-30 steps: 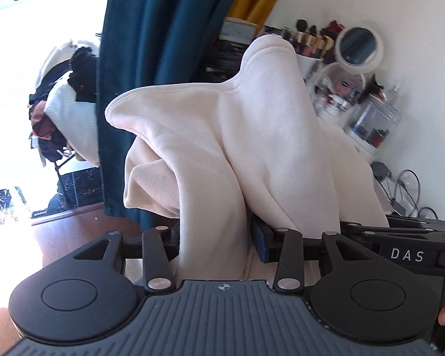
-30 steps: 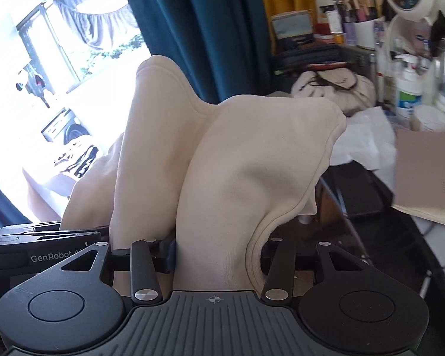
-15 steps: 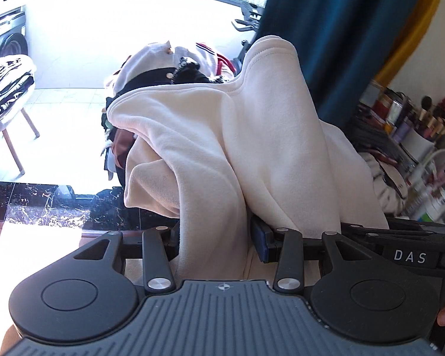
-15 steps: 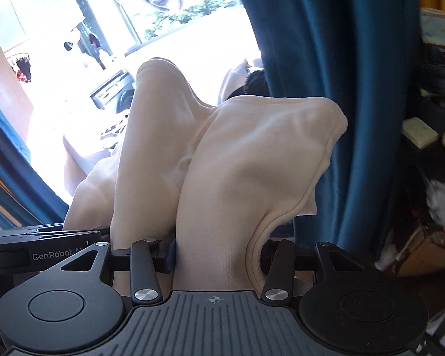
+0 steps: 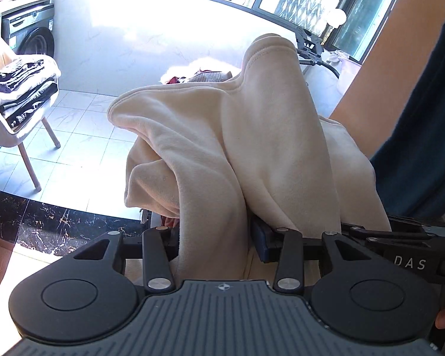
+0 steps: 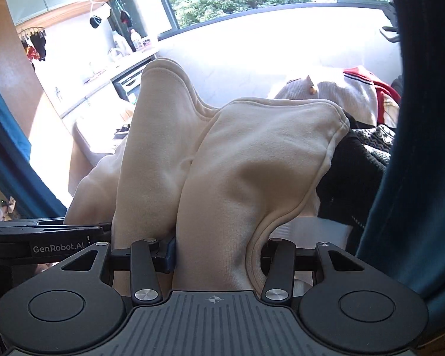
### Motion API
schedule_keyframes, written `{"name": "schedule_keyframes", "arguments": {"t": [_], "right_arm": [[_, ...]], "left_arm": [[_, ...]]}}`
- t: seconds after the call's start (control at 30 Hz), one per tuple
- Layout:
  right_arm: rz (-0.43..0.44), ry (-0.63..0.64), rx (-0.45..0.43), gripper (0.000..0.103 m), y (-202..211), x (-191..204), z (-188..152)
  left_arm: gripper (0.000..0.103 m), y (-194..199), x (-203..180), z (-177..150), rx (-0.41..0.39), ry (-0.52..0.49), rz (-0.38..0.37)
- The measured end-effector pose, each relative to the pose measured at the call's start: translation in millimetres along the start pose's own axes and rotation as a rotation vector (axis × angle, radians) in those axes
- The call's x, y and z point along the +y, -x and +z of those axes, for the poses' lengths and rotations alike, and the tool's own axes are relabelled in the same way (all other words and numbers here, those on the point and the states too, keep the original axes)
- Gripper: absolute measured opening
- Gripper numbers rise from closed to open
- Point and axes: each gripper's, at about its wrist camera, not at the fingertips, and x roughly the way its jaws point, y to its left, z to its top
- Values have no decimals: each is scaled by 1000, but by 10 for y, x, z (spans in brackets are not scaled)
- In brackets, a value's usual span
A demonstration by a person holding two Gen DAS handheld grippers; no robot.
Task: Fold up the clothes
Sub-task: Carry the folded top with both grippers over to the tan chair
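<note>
Garment [image 5: 252, 154]: cream fleece, bunched, carried off any surface between my grippers, likely bound for the stack.
Chair [image 5: 17, 127]: left of garment, bearing folded stack [image 5: 20, 89].
Left gripper [image 5: 213, 246]: clenched on garment.
Right gripper [image 6: 216, 252]: clenched on garment, keeping the fold together.

I am seeing a cream fleece garment [image 5: 252, 148] filling the centre of both frames, bunched in thick folds with stitched hems showing. In the left view it is peaking upper right of centre; in the right view [image 6: 222, 163] it is peaking upper left, a hemmed lobe spreading right.
</note>
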Motion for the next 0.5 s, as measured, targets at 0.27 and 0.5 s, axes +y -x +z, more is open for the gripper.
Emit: {"name": "schedule_keyframes", "arguments": {"t": [0.27,0.5], "right_arm": [[-66,-104,-19,43,-885,527,571],[-139,-237,-48,43,-1544,792,834]], "left_arm": [[42,-323,845,924,73,-112,-50],[42,-653,1262,1402,157,-208,-100]]}}
